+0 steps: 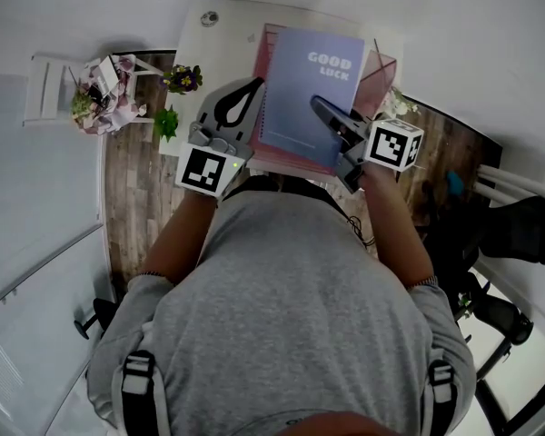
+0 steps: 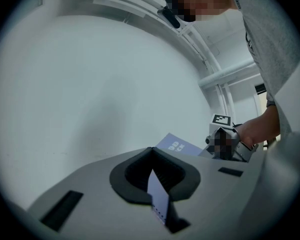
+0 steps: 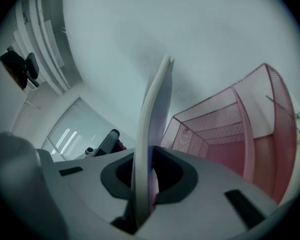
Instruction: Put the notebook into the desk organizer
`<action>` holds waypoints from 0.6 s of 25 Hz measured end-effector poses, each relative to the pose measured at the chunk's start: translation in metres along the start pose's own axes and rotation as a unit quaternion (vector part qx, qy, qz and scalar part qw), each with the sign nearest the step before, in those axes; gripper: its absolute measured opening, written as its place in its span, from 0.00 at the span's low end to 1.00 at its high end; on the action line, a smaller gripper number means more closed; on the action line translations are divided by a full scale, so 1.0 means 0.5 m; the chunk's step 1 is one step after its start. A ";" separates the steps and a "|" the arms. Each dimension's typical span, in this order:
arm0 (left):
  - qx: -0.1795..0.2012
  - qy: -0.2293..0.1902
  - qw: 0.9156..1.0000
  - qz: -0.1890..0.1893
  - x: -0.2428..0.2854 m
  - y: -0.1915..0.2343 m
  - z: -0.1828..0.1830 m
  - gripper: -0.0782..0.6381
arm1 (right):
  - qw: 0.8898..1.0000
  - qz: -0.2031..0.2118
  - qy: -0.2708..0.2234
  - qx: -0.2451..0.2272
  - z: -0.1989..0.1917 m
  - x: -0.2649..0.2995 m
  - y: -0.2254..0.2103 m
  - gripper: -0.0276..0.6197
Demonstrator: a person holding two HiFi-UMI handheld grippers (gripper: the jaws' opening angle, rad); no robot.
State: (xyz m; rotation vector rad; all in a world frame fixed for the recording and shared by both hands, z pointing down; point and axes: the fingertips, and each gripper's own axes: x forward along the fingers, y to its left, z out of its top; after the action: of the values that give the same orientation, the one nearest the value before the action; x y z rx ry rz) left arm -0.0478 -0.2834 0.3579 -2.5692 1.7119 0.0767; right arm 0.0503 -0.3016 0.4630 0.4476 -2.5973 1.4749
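Observation:
A pale blue notebook printed "GOOD LUCK" is held up over the pink mesh desk organizer, hiding most of it. My left gripper is shut on the notebook's left edge. In the left gripper view a thin strip of the notebook stands between the jaws of the left gripper, with the right gripper beyond. My right gripper is shut on the lower right part of the cover. In the right gripper view the notebook's edge rises from the right gripper, with the organizer just to its right.
The organizer stands on a white table. A small potted flower and a green plant sit at the table's left edge. A white chair with a bouquet stands further left, and dark chairs at the right.

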 end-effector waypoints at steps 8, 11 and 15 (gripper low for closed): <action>0.002 0.003 1.000 0.004 -0.006 -0.005 -0.002 0.13 | 0.998 0.021 0.017 0.049 -0.012 0.015 0.006 0.12; 0.002 0.003 1.000 0.004 -0.009 0.001 -0.005 0.13 | 0.997 0.022 0.022 0.070 -0.023 0.036 0.001 0.12; -0.001 0.001 1.000 0.008 -0.011 0.007 -0.007 0.13 | 0.997 -0.020 0.035 0.068 -0.034 0.049 -0.033 0.12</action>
State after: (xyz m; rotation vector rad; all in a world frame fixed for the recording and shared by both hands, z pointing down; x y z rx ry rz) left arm -0.0533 -0.2798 0.3618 -2.5588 1.7332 0.0775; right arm 0.0315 -0.2995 0.4913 0.4508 -2.4303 1.6286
